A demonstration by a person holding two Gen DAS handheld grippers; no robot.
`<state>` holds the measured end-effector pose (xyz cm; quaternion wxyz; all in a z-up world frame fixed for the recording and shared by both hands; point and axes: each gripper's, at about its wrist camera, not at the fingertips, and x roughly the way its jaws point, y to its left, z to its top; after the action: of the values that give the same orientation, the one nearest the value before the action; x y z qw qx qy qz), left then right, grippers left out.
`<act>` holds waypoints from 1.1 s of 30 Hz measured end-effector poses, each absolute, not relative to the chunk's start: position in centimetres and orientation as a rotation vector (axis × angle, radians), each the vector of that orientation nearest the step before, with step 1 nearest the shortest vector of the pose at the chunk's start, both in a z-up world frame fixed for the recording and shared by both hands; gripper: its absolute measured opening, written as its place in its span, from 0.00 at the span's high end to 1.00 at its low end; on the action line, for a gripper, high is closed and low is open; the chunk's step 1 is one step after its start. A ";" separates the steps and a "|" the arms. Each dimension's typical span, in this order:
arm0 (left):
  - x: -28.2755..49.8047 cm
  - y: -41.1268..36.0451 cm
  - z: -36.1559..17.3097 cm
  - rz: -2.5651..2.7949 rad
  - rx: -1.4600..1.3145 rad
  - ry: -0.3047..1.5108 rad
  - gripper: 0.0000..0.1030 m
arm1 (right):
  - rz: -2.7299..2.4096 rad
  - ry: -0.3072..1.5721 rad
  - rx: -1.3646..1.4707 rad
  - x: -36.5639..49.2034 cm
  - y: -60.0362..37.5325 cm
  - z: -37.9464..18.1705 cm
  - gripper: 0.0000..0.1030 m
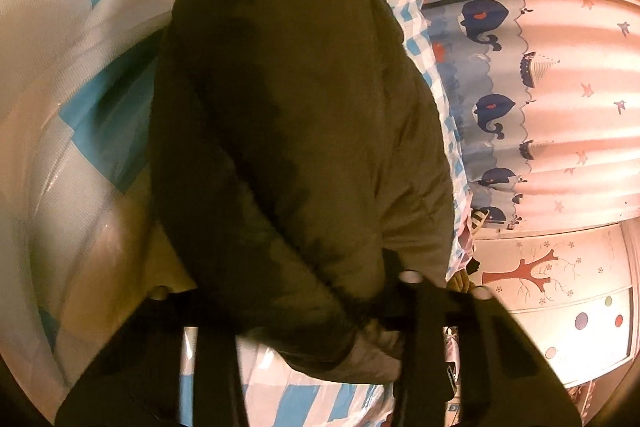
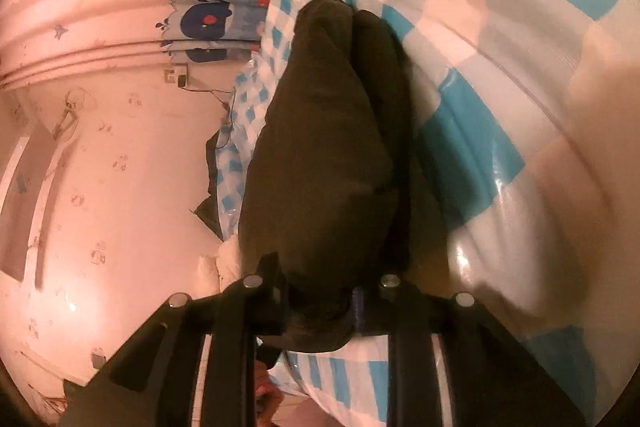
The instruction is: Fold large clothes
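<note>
A large dark olive-black padded garment (image 1: 296, 115) hangs in front of the left wrist camera and fills the middle of the view. My left gripper (image 1: 360, 311) is shut on its bunched lower edge; the cloth hides most of the fingers. In the right wrist view the same dark garment (image 2: 332, 155) stretches away from my right gripper (image 2: 320, 303), whose jaws are closed on a thick fold of it. The garment is held off a blue-and-white checked sheet (image 2: 500, 75).
The blue-and-white checked sheet (image 1: 80, 75) covers the bed under and beside the garment. A whale-print curtain (image 1: 492, 107) and a pink wall (image 2: 100, 167) border the bed. A wall socket with cables (image 2: 176, 77) sits near the bed's edge.
</note>
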<state>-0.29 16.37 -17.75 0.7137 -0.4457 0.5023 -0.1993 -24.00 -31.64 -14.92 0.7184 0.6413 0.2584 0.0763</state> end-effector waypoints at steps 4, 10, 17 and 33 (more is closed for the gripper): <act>-1.1 16.5 -15.7 -0.451 -0.914 1.082 0.86 | 0.218 0.523 1.370 -25.0 -31.1 -12.7 0.81; -5.9 17.6 -11.2 -0.524 -0.800 1.054 0.88 | 0.286 0.489 1.311 -30.0 -29.7 -9.1 0.81; -12.4 20.2 -13.1 -0.515 -0.754 1.118 0.76 | 0.153 0.663 1.303 -37.7 -28.0 -12.2 0.63; -13.5 23.4 -16.3 -0.415 -0.938 1.034 0.54 | 0.059 0.730 0.179 -21.1 -9.7 0.3 0.41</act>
<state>-13.48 23.43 -16.31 0.7463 -0.4288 0.4726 -0.1895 -21.07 -9.73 0.27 0.9298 0.0876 0.3564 0.0290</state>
